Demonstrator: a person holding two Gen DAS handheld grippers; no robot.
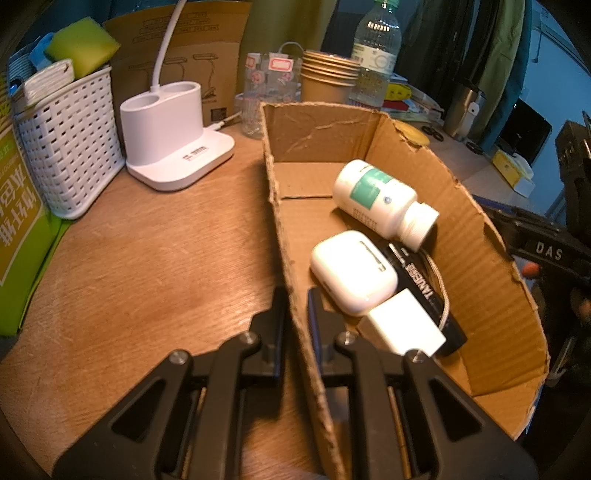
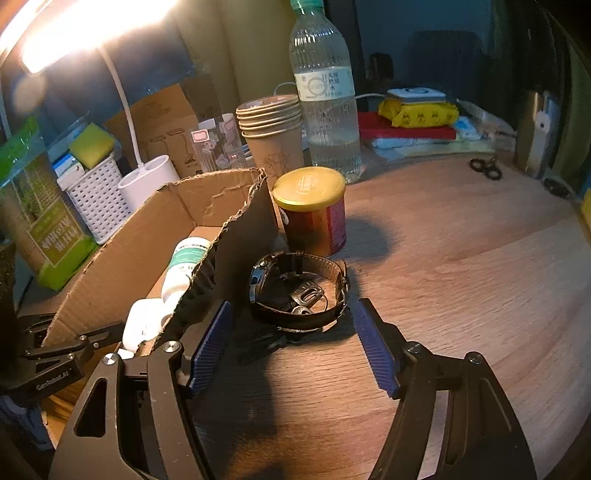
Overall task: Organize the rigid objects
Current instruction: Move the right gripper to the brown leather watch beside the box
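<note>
Left tongs (image 1: 296,295) clamped on cardboard box (image 1: 461,229) wall. Right tongs (image 2: 291,332) spread wide, empty, just short of wristwatch (image 2: 299,291) on worktop (image 2: 461,266).

Wood desk (image 2: 461,266) w/ lit white lamp (image 2: 74,33); dark room behind.

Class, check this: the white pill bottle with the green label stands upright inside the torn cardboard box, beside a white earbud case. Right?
Not quite. The white pill bottle with the green label lies on its side, as the left wrist view shows; it is inside the torn cardboard box, beside the white earbud case.
</note>
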